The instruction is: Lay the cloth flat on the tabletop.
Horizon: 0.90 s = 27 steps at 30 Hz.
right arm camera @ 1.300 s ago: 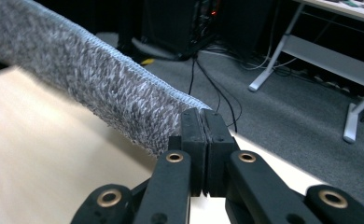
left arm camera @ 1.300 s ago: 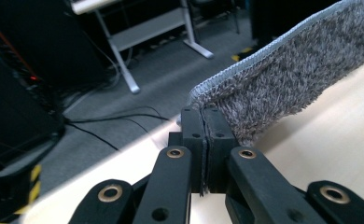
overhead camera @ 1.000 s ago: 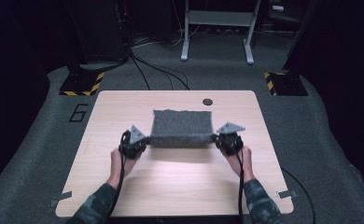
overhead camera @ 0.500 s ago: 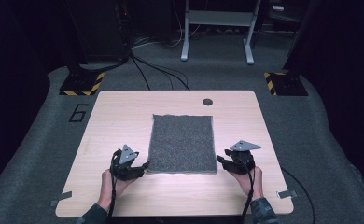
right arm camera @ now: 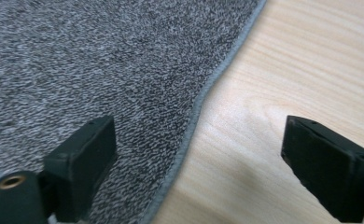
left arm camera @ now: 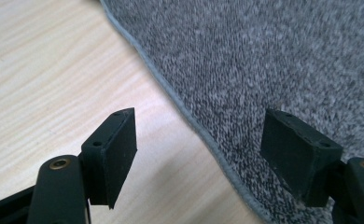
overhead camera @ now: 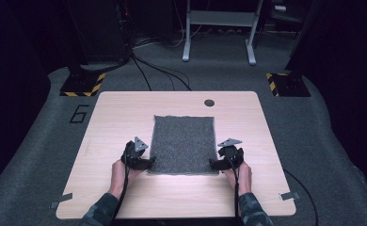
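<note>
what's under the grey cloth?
The grey cloth lies flat on the wooden table; bare tabletop shows all round it. Whatever the cloth covers cannot be seen, though no bulge shows.

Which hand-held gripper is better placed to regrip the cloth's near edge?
Roughly even. The left hand-held gripper and the right hand-held gripper are both open, each straddling a side hem of the grey cloth near its near corners.
</note>
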Available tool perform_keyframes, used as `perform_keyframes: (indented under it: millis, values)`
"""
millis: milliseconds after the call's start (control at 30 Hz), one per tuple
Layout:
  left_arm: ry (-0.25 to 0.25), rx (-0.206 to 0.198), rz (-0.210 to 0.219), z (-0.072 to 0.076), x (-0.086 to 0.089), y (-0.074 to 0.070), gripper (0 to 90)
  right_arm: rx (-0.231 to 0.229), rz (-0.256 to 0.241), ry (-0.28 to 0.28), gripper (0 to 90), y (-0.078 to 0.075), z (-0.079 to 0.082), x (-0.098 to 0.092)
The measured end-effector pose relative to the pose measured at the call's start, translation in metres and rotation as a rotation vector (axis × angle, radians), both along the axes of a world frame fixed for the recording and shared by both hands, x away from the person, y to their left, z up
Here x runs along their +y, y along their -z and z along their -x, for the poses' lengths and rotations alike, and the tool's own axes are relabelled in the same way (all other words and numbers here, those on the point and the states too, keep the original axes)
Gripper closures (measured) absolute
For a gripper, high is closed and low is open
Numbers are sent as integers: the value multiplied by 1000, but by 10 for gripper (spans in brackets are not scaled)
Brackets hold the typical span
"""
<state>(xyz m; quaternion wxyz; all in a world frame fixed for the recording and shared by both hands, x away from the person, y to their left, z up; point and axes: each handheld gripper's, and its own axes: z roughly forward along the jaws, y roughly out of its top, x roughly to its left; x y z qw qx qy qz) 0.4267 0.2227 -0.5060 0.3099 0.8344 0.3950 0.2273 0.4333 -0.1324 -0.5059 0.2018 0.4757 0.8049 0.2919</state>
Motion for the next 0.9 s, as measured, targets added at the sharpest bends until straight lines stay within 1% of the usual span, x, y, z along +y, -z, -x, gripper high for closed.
perform_keyframes:
  millis: [33, 67, 133, 167, 200, 267, 300, 333, 367, 500, 600, 667, 733, 800, 833, 900]
  values:
    - [5, 3, -10, 1, -1, 1, 262, 13, -2, 10, 81, 1, -1, 1]
    - [4, 7, -24, 1, -2, 2, 259, 6, 3, -2, 76, 3, -2, -1]
    - [8, 15, -34, 2, -3, 5, 252, 26, 4, 5, 67, 6, -4, -1]
    - [10, 13, -33, 2, -3, 7, 250, 21, 6, -2, 65, 8, -6, -1]
    - [6, 17, -40, 3, -3, 8, 250, 31, 9, 3, 58, 10, -6, -2]
    - [-1, 7, -28, 4, -2, 10, 247, 47, -14, 9, 44, 12, -8, -4]
    - [-6, 8, -29, 5, -2, 10, 247, 40, -15, 8, 37, 13, -9, -5]
    - [-12, -1, -22, 6, -2, 11, 246, 49, -17, 12, 31, 13, -9, -5]
    - [-16, 0, -26, 7, -2, 11, 247, 50, -18, 16, 29, 13, -9, -5]
    - [-24, -4, -25, 12, -2, 11, 248, 50, -23, -4, 0, 15, -12, -7]
    - [-26, -7, -19, 16, -2, 12, 248, 47, -22, -23, 0, 15, -15, -9]
    - [-29, -3, -19, 19, -2, 12, 249, 55, -28, -28, 0, 15, -15, -9]
    - [-33, -9, -21, 20, -2, 12, 249, 48, -32, -35, 0, 16, -15, -10]
    - [-32, 5, -19, 21, -1, 11, 249, 39, -33, -43, 0, 17, -15, -11]
    - [-38, 0, -11, 22, -2, 12, 249, 39, -38, -39, 0, 17, -15, -10]
    - [-30, 9, -16, 23, -1, 11, 249, 35, -31, -49, 0, 17, -14, -11]
